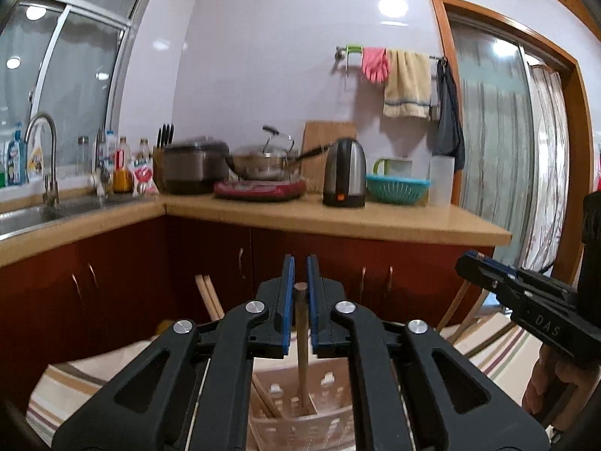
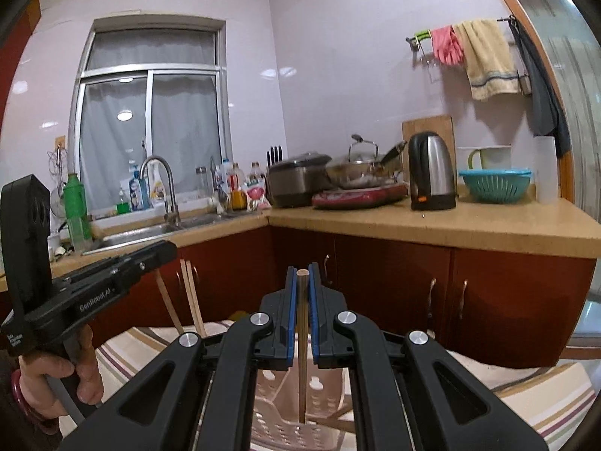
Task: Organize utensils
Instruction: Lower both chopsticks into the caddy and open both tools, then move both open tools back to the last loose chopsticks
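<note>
My left gripper (image 1: 300, 267) holds a wooden utensil handle (image 1: 301, 338) upright between its blue pads, its lower end inside a pale pink perforated utensil holder (image 1: 300, 413). My right gripper (image 2: 302, 274) is shut on a thin wooden chopstick (image 2: 302, 338), held upright with its tip down in the same pink holder (image 2: 293, 424). Other wooden chopsticks (image 1: 208, 297) stand in the holder to the left, and they show in the right wrist view (image 2: 191, 297) too. The right gripper's body (image 1: 526, 300) shows at the right of the left wrist view, and the left gripper's body (image 2: 94, 293) at the left of the right wrist view.
The holder stands on a striped cloth (image 2: 533, 402). Beyond are red cabinets (image 2: 394, 285) under a wooden counter (image 2: 450, 221) with a kettle (image 2: 432, 171), wok, rice cooker, teal colander (image 2: 494, 184) and a sink with tap (image 2: 165, 188). A glass door is at the right.
</note>
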A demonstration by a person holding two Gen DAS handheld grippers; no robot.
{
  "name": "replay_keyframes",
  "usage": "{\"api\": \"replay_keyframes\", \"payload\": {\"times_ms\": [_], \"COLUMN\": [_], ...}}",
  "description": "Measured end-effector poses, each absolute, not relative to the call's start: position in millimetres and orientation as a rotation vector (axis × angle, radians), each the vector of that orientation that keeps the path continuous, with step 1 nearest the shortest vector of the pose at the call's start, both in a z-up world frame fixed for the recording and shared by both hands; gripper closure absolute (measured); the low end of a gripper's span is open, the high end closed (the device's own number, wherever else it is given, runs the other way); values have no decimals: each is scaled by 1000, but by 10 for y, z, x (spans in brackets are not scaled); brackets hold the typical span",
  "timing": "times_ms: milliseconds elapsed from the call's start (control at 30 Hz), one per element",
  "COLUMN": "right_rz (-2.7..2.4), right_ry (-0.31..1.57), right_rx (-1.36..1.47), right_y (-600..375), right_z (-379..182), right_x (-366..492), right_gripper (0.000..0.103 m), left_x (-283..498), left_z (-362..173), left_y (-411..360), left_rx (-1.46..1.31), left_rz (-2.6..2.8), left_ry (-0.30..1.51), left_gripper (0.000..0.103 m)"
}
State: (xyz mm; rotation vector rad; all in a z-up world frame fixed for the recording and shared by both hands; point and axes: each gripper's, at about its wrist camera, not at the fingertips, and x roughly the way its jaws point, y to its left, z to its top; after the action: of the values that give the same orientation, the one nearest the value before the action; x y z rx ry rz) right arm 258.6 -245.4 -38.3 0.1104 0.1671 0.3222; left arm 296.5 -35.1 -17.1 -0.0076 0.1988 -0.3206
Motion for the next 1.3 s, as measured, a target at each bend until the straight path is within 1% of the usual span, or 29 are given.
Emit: {"api": "replay_keyframes", "payload": {"times_ms": [33, 100, 133, 200, 233, 267, 300, 367, 467, 567, 700, 900, 1300], "right_rz": [321, 319, 317, 310, 307, 305, 302, 293, 278, 271, 264, 240, 194], "right_ry": [174, 184, 183, 185, 186, 186, 185, 177, 163, 155, 165, 220, 375], "right_rx": [108, 104, 104, 97, 96, 98, 102, 107, 103, 94, 80, 60, 60], "right_y": [-2451, -2448, -2456, -2460, -2467, -2478, -2497, -2532, -2579, -2615, -2661, -2722, -2889], "right_z": [-397, -421, -423, -416, -410, -395, -385, -355, -308, -277, -318, -571, -1354], "right_x": [2592, 2572, 2570, 2535, 2517, 2530, 2516, 2455, 2337, 2175, 1906, 1494, 797], "right_gripper": [96, 96, 96, 91, 86, 80, 78, 69, 62, 60, 59, 59, 59], "left_x": [2967, 2962, 2958, 2943, 2929, 2911, 2876, 2831, 2718, 2568, 2334, 1895, 1134], "left_z": [-210, -269, -291, -317, -323, -328, -324, -316, -301, -282, -287, -497, -1300], "left_y": [-346, -334, -329, -310, -297, -285, -262, -244, -224, -206, -201, -223, -227], "left_rx": [-6, -4, -9, -15, -16, -17, -23, -29, -19, -13, -7, 28, 36], "left_rz": [-318, -314, -314, -312, -308, -301, -296, -295, -289, -287, -286, -272, -241], "left_ry": [208, 220, 227, 236, 240, 243, 240, 239, 243, 239, 238, 276, 474], "left_gripper": [88, 74, 72, 65, 62, 54, 48, 42, 39, 33, 31, 31, 31]}}
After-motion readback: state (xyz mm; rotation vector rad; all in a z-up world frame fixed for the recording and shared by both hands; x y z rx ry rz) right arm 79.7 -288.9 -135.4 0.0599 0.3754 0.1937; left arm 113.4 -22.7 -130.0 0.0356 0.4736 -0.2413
